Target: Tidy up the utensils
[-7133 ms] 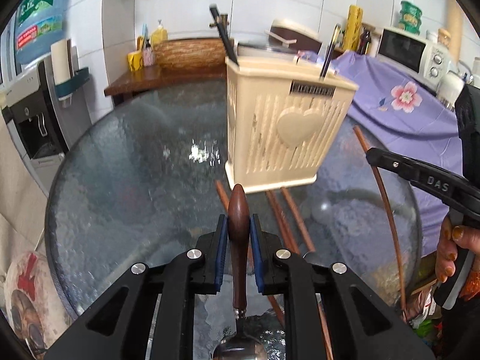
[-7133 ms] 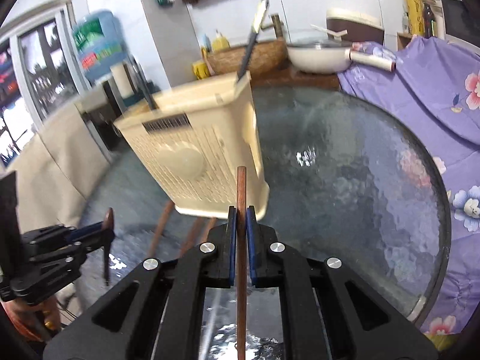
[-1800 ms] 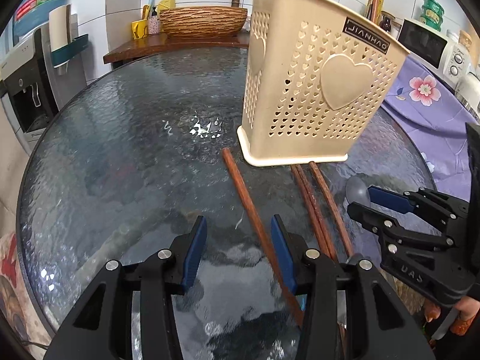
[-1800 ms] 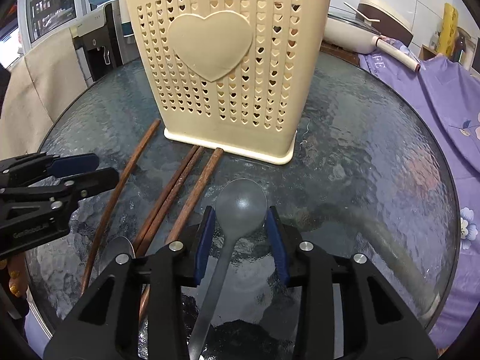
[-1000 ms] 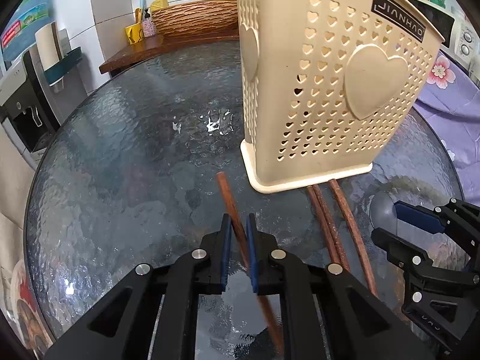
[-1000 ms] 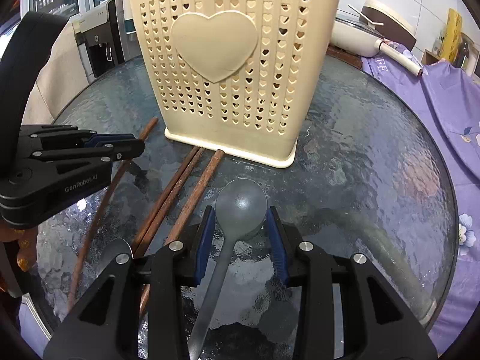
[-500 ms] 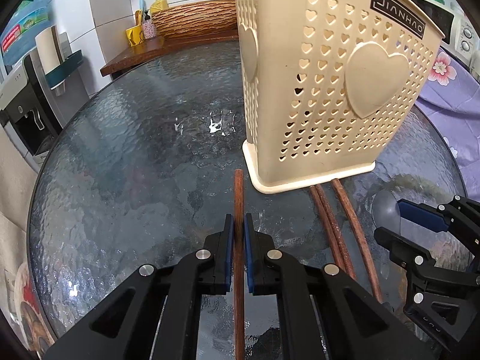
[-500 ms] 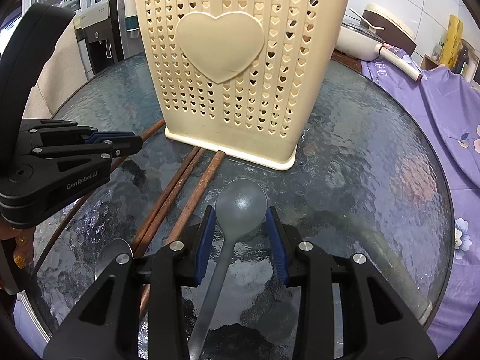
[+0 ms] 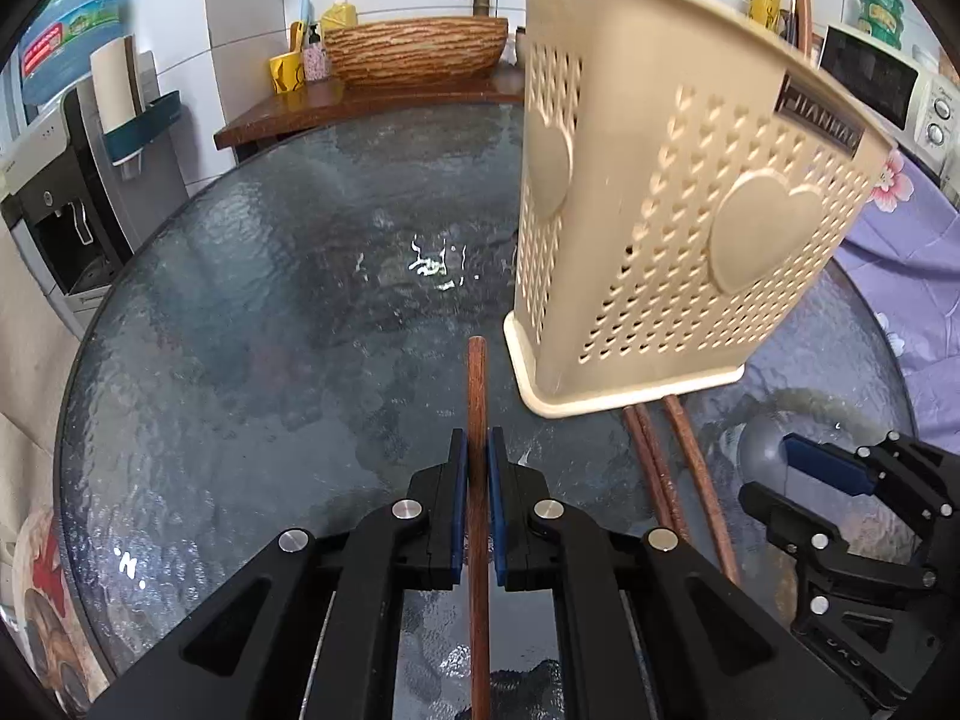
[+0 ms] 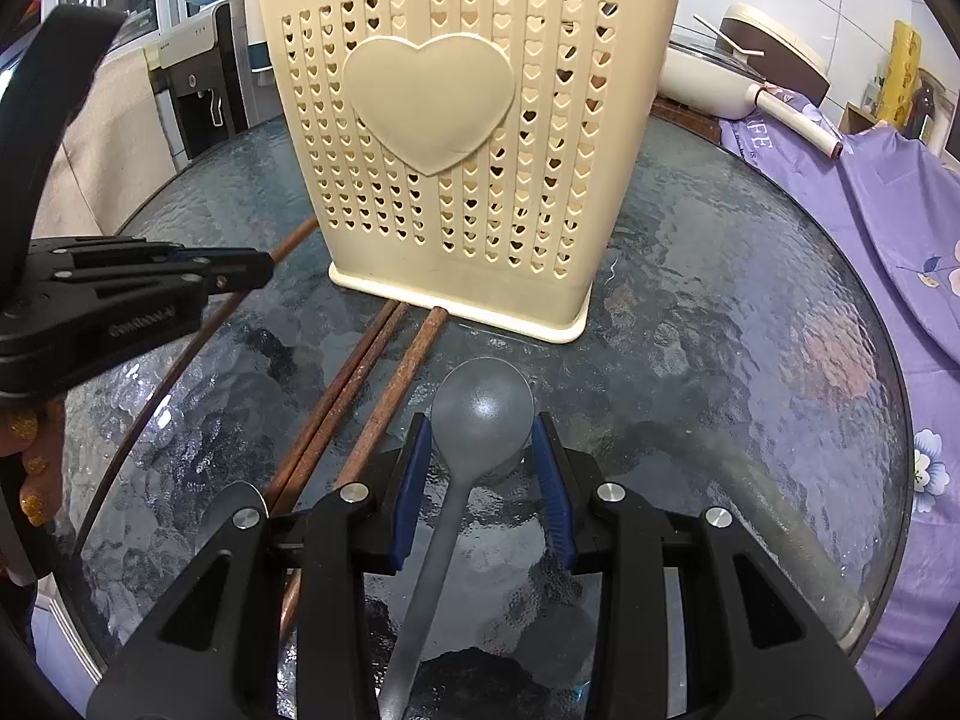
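A cream perforated utensil basket [image 9: 672, 228] with heart cut-outs stands on the round glass table [image 9: 252, 312]; it also shows in the right wrist view [image 10: 462, 138]. My left gripper [image 9: 473, 465] is shut on a brown wooden chopstick [image 9: 477, 384], held just above the glass left of the basket. My right gripper [image 10: 480, 426] is open around the bowl of a grey spoon [image 10: 480, 408] lying on the table in front of the basket. Three more chopsticks [image 10: 372, 372] lie beside the spoon. Utensil handles stick out of the basket top.
A metal spoon [image 10: 231, 507] lies at the front left of the right wrist view. A purple flowered cloth [image 10: 888, 228] covers the surface to the right. A wooden counter with a woven bowl [image 9: 414, 51] stands behind the table. A water dispenser [image 9: 54, 192] is at left.
My left gripper closed on the chopstick, straightened it and lifted it slightly off the glass. My right gripper has stayed open around the grey spoon.
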`<action>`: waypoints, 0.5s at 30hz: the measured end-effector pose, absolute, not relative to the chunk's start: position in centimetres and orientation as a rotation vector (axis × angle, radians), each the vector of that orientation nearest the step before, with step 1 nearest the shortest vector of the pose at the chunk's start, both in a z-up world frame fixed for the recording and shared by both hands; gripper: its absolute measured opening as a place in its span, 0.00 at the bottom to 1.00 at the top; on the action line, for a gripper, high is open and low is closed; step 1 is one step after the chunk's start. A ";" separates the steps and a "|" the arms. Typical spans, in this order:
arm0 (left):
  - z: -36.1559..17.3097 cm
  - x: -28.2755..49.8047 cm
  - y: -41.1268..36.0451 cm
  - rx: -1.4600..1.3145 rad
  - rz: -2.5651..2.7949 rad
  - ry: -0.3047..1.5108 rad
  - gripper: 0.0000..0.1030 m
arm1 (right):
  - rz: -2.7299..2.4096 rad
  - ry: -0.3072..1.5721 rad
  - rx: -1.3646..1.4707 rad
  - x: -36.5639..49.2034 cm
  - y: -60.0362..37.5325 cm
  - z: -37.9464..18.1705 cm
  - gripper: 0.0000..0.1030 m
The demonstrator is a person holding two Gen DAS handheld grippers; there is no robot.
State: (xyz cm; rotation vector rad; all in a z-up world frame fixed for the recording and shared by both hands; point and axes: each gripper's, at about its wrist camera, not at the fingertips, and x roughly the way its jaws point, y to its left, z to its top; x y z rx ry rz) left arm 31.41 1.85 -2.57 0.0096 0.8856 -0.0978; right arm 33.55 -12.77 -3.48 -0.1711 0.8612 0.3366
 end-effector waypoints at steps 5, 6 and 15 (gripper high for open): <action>-1.2 30.6 2.5 -0.026 -0.104 0.848 0.06 | 0.335 0.845 -0.151 33.4 -13.2 -3.1 0.35; -0.9 30.4 2.6 -0.028 -0.103 0.839 0.06 | 0.334 0.841 -0.148 33.4 -13.3 -3.0 0.35; 1.4 28.9 3.1 -0.083 -0.146 0.778 0.06 | 0.321 0.747 -0.083 33.1 -14.9 -0.5 0.35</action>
